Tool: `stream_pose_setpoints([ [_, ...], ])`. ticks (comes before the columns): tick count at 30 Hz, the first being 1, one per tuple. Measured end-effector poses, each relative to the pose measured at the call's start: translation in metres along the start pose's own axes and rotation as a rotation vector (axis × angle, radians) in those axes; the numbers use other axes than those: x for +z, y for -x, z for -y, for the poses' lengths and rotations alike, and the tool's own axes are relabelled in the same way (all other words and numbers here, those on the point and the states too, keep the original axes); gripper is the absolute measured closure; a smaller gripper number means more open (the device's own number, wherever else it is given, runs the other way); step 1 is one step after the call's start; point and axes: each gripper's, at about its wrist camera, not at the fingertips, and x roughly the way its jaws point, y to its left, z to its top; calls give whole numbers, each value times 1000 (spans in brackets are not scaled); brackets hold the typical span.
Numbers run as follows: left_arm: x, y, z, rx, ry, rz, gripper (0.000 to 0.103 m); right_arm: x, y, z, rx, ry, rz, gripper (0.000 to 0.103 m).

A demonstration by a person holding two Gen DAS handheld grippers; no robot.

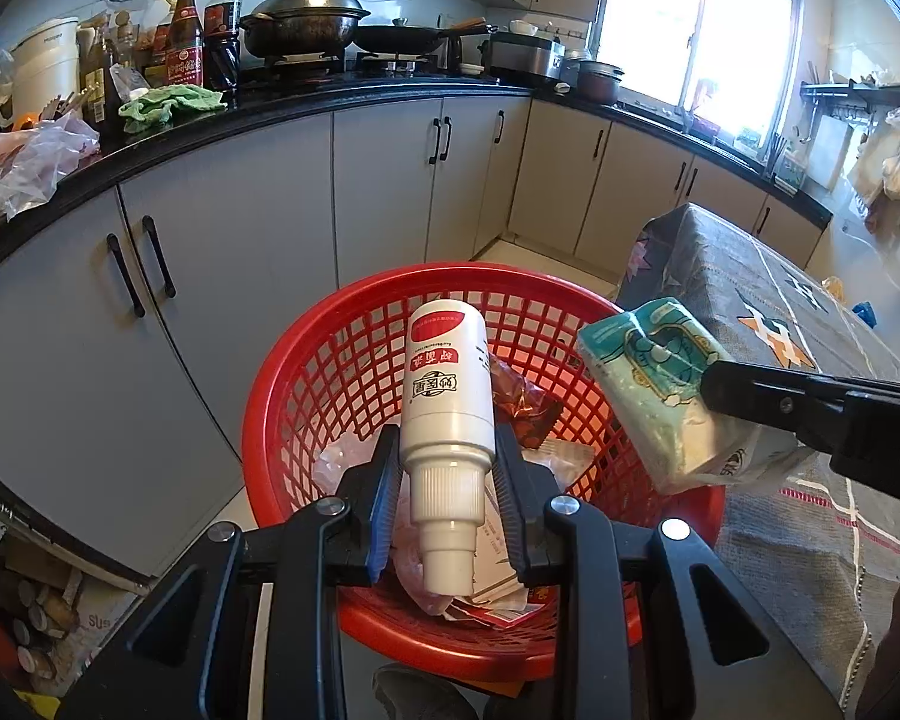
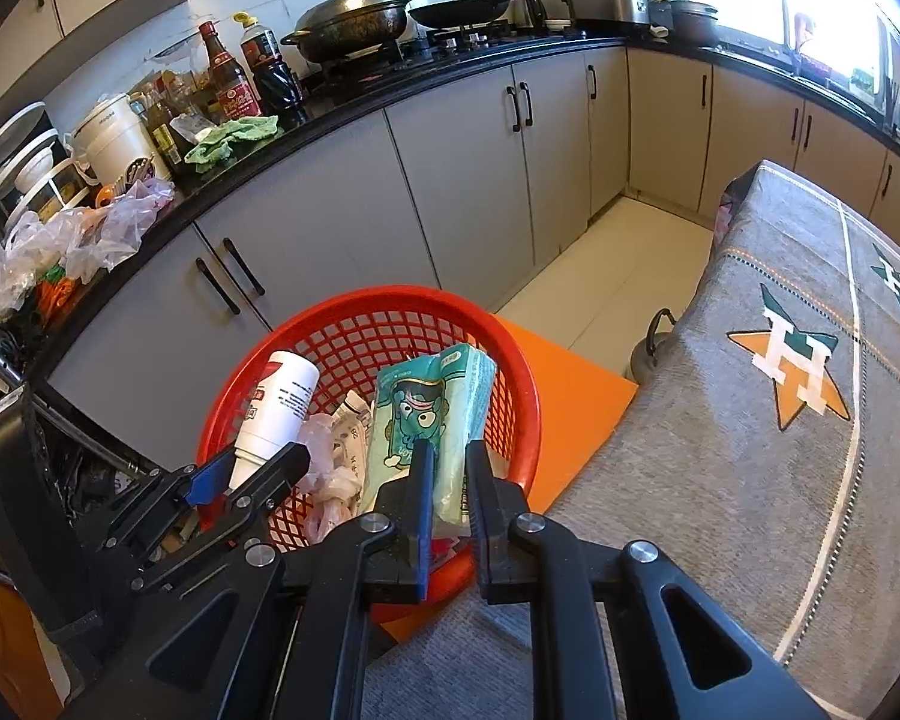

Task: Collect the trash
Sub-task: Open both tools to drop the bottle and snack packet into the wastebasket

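Note:
A red mesh basket holds crumpled wrappers and plastic. My left gripper is shut on a white bottle with a red label and holds it above the basket; the bottle also shows in the right wrist view. My right gripper is shut on a green tissue pack and holds it over the basket's right side. In the left wrist view the tissue pack hangs over the rim, pinched by the right gripper's fingers.
A table under a grey cloth stands right of the basket. An orange board lies under the basket. Grey cabinets with a cluttered black counter run behind. A kettle sits on the floor.

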Motion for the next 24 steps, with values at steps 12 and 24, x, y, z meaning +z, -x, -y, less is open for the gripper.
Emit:
stream_pose_setpoints([
  [12, 3, -2, 1, 5, -3, 7, 70, 1, 4, 1, 19, -15, 11, 88],
  [24, 5, 15, 13, 58, -33, 77, 27, -4, 32, 11, -21, -25, 76, 42],
])
